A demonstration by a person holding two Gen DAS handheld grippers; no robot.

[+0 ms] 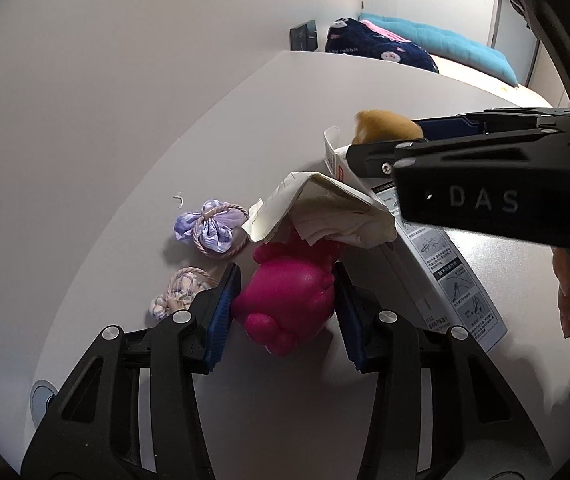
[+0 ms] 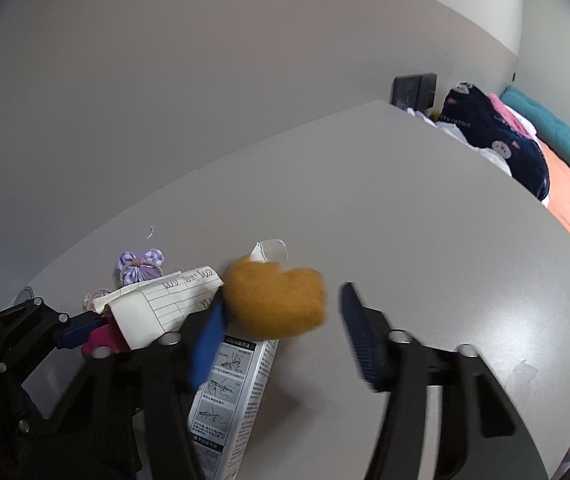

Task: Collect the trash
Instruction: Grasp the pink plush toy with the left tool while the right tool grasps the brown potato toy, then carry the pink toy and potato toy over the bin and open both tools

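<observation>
On the grey table (image 1: 245, 120), a magenta rubber toy (image 1: 285, 300) sits between the pads of my left gripper (image 1: 285, 304), which touch its sides. A crumpled lined paper (image 1: 325, 208) lies over the toy's far end; it also shows in the right wrist view (image 2: 165, 304). A printed carton (image 1: 445, 264) lies flat beside it, also in the right wrist view (image 2: 233, 392). An orange-brown plush lump (image 2: 277, 300) rests on the carton's far end, between the open fingers of my right gripper (image 2: 281, 336), close to the left pad.
Two small lilac cloth pouches (image 1: 209, 232) (image 1: 181, 292) lie left of the toy. A scrap of thread (image 1: 179, 199) lies behind them. Beyond the table's far edge is a bed with a navy plush (image 2: 497, 140) and a teal cushion (image 1: 445, 44).
</observation>
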